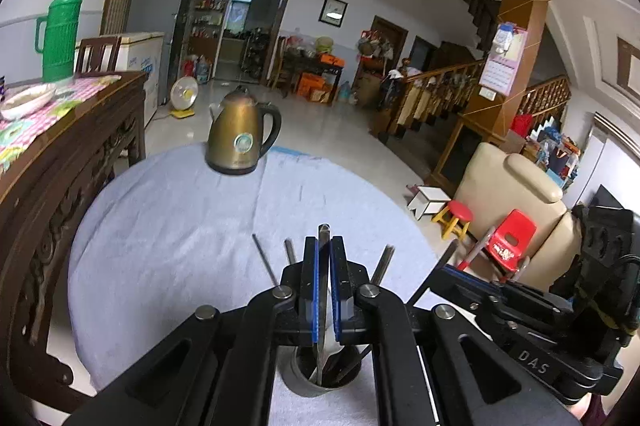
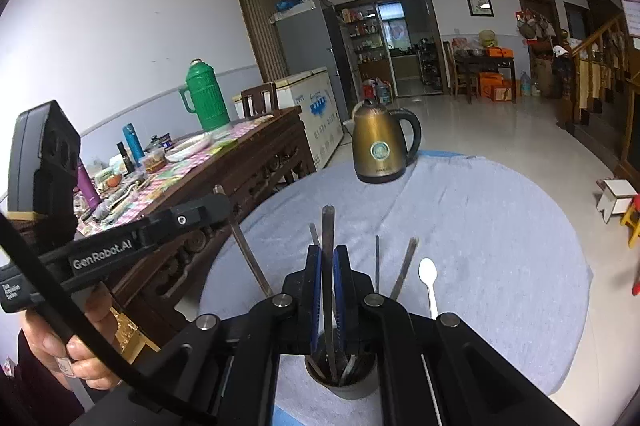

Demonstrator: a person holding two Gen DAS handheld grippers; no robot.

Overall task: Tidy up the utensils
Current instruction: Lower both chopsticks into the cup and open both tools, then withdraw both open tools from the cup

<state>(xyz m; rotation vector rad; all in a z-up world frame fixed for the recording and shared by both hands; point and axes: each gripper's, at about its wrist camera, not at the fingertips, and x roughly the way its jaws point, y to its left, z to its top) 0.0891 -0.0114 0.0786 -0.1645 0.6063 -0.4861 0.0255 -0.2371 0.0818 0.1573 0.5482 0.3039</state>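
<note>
A dark round utensil holder [image 1: 320,382] stands on the blue-grey cloth, directly under both grippers; it also shows in the right wrist view [image 2: 344,386]. Several metal utensil handles stick up from it. My left gripper [image 1: 323,250] is shut on a flat metal utensil handle [image 1: 323,232] that runs down into the holder. My right gripper [image 2: 328,258] is shut on another metal utensil handle [image 2: 328,226], also reaching into the holder. A white plastic spoon [image 2: 428,278] lies on the cloth to the right of the holder.
A bronze electric kettle [image 1: 240,133] stands at the far side of the round table [image 1: 160,226]. A dark wooden sideboard [image 1: 48,161] with a green thermos [image 1: 60,33] and dishes stands to the left. A beige armchair [image 1: 516,201] and a red child's chair [image 1: 508,246] stand to the right.
</note>
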